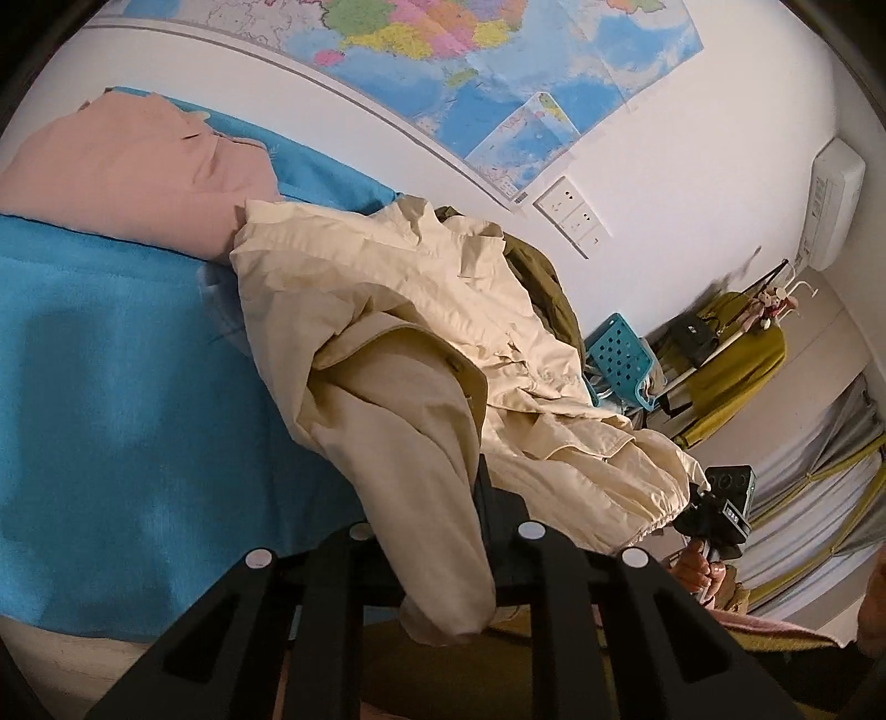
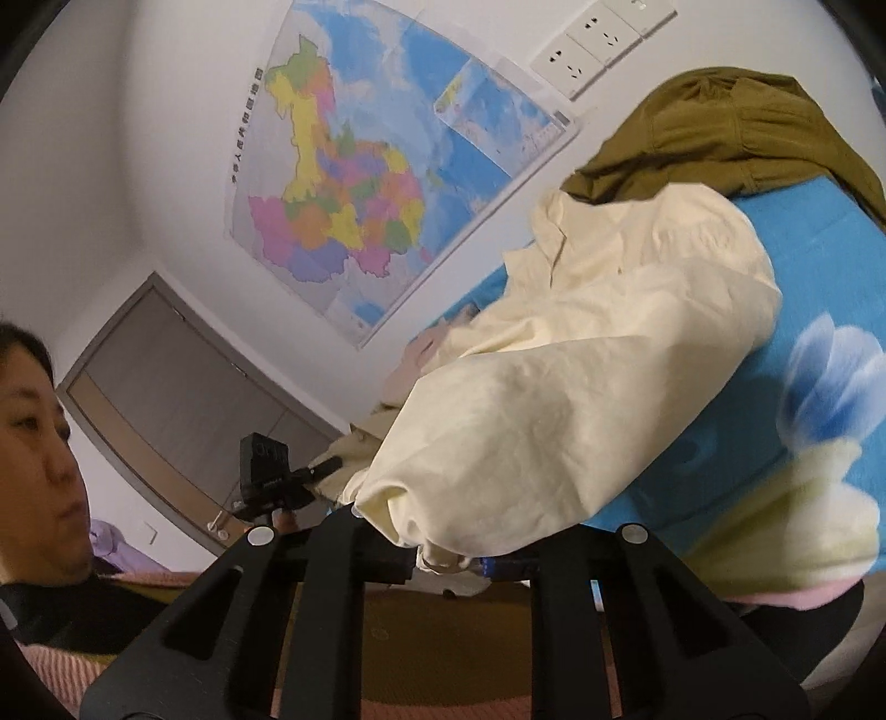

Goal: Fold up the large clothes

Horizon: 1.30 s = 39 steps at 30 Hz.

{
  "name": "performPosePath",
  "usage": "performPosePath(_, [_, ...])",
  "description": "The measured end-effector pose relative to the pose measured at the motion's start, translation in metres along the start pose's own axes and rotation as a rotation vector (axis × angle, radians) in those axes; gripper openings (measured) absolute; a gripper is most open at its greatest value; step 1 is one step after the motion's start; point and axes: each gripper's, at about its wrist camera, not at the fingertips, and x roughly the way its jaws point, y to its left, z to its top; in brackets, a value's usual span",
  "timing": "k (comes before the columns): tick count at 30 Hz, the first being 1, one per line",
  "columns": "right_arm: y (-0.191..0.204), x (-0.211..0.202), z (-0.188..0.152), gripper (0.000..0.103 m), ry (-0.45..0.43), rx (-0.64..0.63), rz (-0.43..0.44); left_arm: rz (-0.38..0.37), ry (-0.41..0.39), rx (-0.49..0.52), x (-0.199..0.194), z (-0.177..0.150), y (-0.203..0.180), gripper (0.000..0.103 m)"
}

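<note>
While both of my hand-held grippers pinch the cream garment point(image 1: 421, 343), it hangs stretched between them above the near edge of the bed point(image 1: 111, 399), its long axis running from one gripper across to the other. My left hand-held gripper point(image 1: 443, 531) has its jaws narrowed on a fold of the cloth, which drapes down over the fingers. My right hand-held gripper point(image 2: 443, 554) is likewise closed narrow on a bunched end of the same garment, the fabric ballooning up from the jaws toward the wall. In the left wrist view the right gripper shows at the garment's far end with my hand point(image 1: 699, 565) under it. Behind the cream cloth an olive garment point(image 2: 720, 127) lies crumpled near the bed's far edge by the wall, and a pink garment point(image 1: 127, 171) sits folded toward the other far corner. A blue sheet with a flower print point(image 2: 830, 354) covers the bed. A large map point(image 2: 354, 188) and a row of wall sockets point(image 2: 598, 44) hang on the wall behind. Beyond the bed's end stand a teal perforated chair point(image 1: 623, 354) and a rack draped with yellow-green cloth point(image 1: 736, 360).
</note>
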Motion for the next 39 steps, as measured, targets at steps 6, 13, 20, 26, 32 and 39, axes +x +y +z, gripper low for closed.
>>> performPosePath(6, [0.004,0.002,0.027,0.016,-0.034,0.008,0.007,-0.007,0.008,-0.009,-0.006,0.024,-0.003,0.015])
performPosePath(13, [0.006,0.008,0.065,0.016,-0.065,0.005,-0.008,0.007,0.014,0.016,-0.007,0.061,-0.018,0.015])
performPosePath(20, [0.006,0.021,0.102,0.016,-0.078,0.000,-0.035,0.040,0.029,0.029,0.001,0.103,-0.028,0.016])
performPosePath(26, [-0.002,0.033,0.130,0.016,-0.092,0.006,-0.065,0.083,0.042,0.058,0.014,0.131,-0.037,0.016])
performPosePath(32, [-0.014,0.051,0.157,0.016,-0.077,0.020,-0.097,0.125,0.055,0.052,0.027,0.155,-0.037,0.016])
performPosePath(39, [-0.028,0.070,0.184,0.016,-0.062,0.038,-0.123,0.165,0.049,0.046,0.037,0.174,-0.037,0.016])
